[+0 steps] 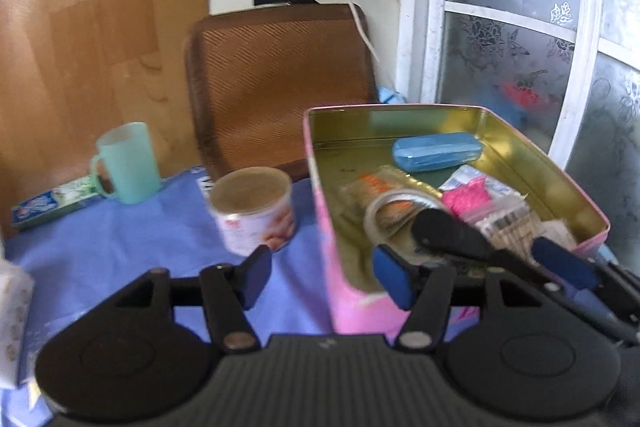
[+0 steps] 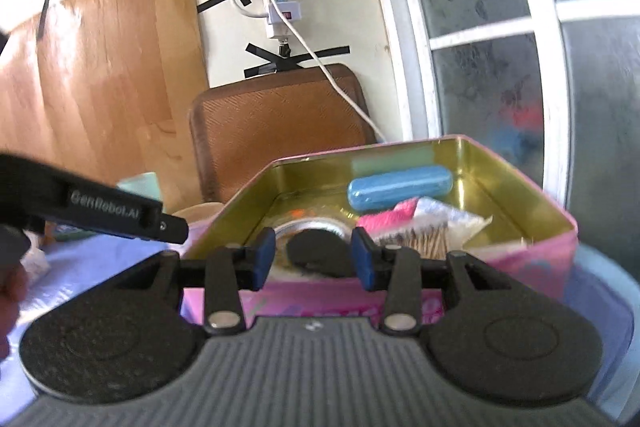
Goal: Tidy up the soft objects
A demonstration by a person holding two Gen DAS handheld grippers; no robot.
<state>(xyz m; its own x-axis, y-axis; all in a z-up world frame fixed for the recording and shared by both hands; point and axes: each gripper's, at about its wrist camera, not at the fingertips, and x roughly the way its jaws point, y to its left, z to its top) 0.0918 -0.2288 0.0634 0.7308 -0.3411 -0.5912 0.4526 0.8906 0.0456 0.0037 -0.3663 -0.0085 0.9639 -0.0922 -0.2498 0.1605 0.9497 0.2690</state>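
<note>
A pink tin box (image 1: 360,303) with a gold inside stands open on the blue cloth. It holds a blue case (image 1: 436,150), a tape roll (image 1: 384,211), a pink packet (image 1: 466,197), cotton swabs (image 1: 508,227) and a black round pad (image 1: 444,231). My left gripper (image 1: 324,273) is open and empty at the box's near left wall. My right gripper (image 2: 314,259) is open at the box's (image 2: 332,301) near rim, with the black pad (image 2: 318,251) between its fingers, untouched as far as I can tell. The blue case (image 2: 400,187) lies at the back.
A white can (image 1: 254,211), a mint cup (image 1: 126,163) and a toothpaste box (image 1: 52,205) stand on the cloth to the left. A brown mat (image 1: 280,83) leans on the wall behind. A tissue pack (image 1: 14,323) is at the left edge. A frosted window (image 1: 540,27) is on the right.
</note>
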